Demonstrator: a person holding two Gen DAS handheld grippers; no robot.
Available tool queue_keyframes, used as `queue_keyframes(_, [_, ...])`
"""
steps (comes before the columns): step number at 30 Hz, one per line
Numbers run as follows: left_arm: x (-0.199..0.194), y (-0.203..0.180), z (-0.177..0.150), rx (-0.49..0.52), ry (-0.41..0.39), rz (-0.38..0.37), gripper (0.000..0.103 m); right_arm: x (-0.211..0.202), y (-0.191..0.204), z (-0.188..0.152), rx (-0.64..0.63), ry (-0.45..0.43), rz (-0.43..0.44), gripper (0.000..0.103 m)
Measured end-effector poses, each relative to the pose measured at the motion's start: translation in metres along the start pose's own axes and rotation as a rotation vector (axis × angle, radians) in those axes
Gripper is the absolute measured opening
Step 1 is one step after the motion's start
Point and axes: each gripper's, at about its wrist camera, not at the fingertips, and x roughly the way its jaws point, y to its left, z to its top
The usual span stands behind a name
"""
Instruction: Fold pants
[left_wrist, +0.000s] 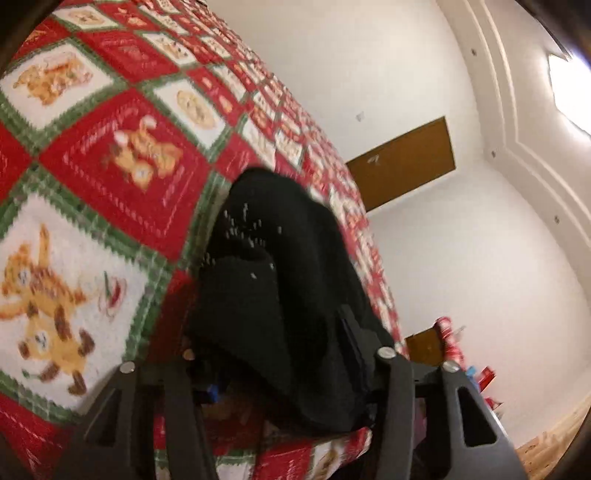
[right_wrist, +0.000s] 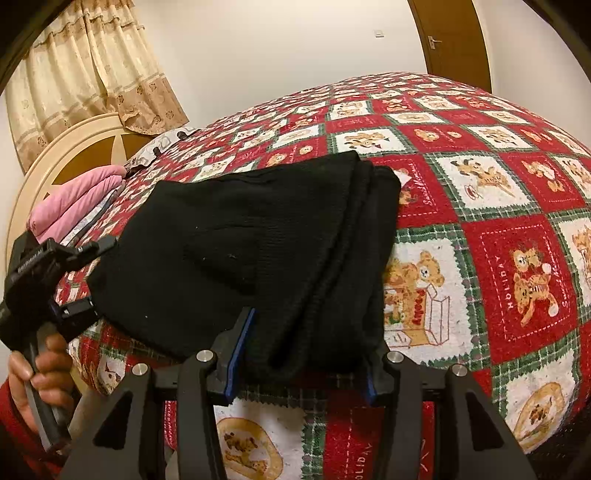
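The black knit pants (right_wrist: 243, 243) lie folded in a thick stack on the red, green and white bear-patterned quilt (right_wrist: 517, 258). My right gripper (right_wrist: 301, 363) is open, its jaws spread wide around the near end of the stack. My left gripper (right_wrist: 85, 273) shows at the left in the right wrist view, open at the stack's left edge, held by a hand. In the left wrist view the pants (left_wrist: 273, 280) fill the space between the left gripper's (left_wrist: 280, 354) fingers, which stand apart around the fabric.
Folded pink clothes (right_wrist: 74, 206) lie on the bed near the cream headboard (right_wrist: 55, 155). Beige curtains (right_wrist: 81, 74) hang behind. A brown door (right_wrist: 454, 40) is beyond the bed. Red items (left_wrist: 450, 343) stand on the floor by the wall.
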Motion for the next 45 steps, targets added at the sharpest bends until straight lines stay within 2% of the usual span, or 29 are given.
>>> queue_keyframes(1, [-0.006, -0.001, 0.004, 0.016, -0.027, 0.003, 0.023, 0.0, 0.0, 0.0, 0.0, 0.0, 0.0, 0.05])
queue_keyframes(2, [-0.01, -0.002, 0.007, 0.029, -0.04, 0.006, 0.013, 0.0, 0.0, 0.0, 0.002, -0.001, 0.004, 0.051])
queue_keyframes(4, [-0.014, 0.001, 0.011, 0.032, -0.046, -0.014, 0.013, 0.0, 0.002, -0.001, -0.005, -0.001, -0.001, 0.053])
queue_keyframes(6, [-0.015, 0.002, 0.006, 0.05, -0.042, 0.011, 0.012, 0.001, 0.002, -0.001, -0.01, 0.0, -0.005, 0.053])
queue_keyframes(9, [-0.026, -0.004, 0.0, 0.139, -0.067, 0.049, 0.011, 0.0, 0.003, -0.001, -0.009, 0.0, 0.001, 0.054])
queue_keyframes(10, [-0.029, -0.008, 0.001, 0.161, -0.087, 0.051, 0.011, 0.0, 0.004, -0.001, -0.012, 0.001, 0.005, 0.057])
queue_keyframes(12, [-0.033, -0.014, 0.0, 0.221, -0.126, 0.097, 0.013, 0.002, 0.008, -0.002, -0.03, 0.002, -0.001, 0.06])
queue_keyframes(13, [-0.028, -0.013, -0.003, 0.225, -0.123, 0.158, 0.019, 0.003, 0.009, -0.002, -0.036, 0.001, -0.009, 0.06])
queue_keyframes(15, [-0.017, 0.003, -0.002, 0.127, -0.066, 0.163, 0.02, 0.003, 0.008, -0.002, -0.033, 0.002, -0.008, 0.06])
queue_keyframes(16, [-0.012, 0.016, 0.002, 0.045, -0.045, 0.14, 0.026, 0.003, 0.007, -0.002, -0.026, 0.002, -0.003, 0.06])
queue_keyframes(19, [-0.008, 0.033, 0.013, -0.084, -0.045, 0.061, 0.029, 0.004, 0.002, -0.002, 0.014, 0.002, 0.021, 0.061])
queue_keyframes(22, [-0.002, 0.03, 0.02, -0.104, -0.049, 0.041, 0.036, 0.005, 0.002, -0.002, 0.025, 0.005, 0.028, 0.061])
queue_keyframes(23, [-0.002, 0.026, 0.02, -0.089, -0.055, 0.034, 0.03, 0.005, 0.005, -0.002, 0.005, 0.007, 0.016, 0.06])
queue_keyframes(25, [-0.009, 0.017, 0.018, -0.029, -0.074, 0.016, 0.014, 0.001, 0.016, 0.0, -0.06, 0.009, -0.002, 0.044])
queue_keyframes(29, [-0.031, -0.014, 0.022, 0.172, -0.153, 0.045, 0.013, -0.008, 0.04, 0.006, -0.145, -0.016, -0.032, 0.038])
queue_keyframes(32, [-0.052, -0.025, 0.024, 0.242, -0.244, 0.087, 0.013, -0.014, 0.062, 0.016, -0.186, -0.038, 0.007, 0.036])
queue_keyframes(35, [-0.067, -0.021, 0.042, 0.23, -0.312, 0.122, 0.013, -0.011, 0.084, 0.032, -0.192, -0.056, 0.061, 0.036])
queue_keyframes(40, [-0.081, 0.013, 0.082, 0.111, -0.353, 0.155, 0.013, 0.017, 0.119, 0.066, -0.181, -0.031, 0.169, 0.036])
queue_keyframes(45, [-0.1, 0.024, 0.111, 0.09, -0.41, 0.194, 0.013, 0.041, 0.172, 0.109, -0.327, -0.005, 0.224, 0.036])
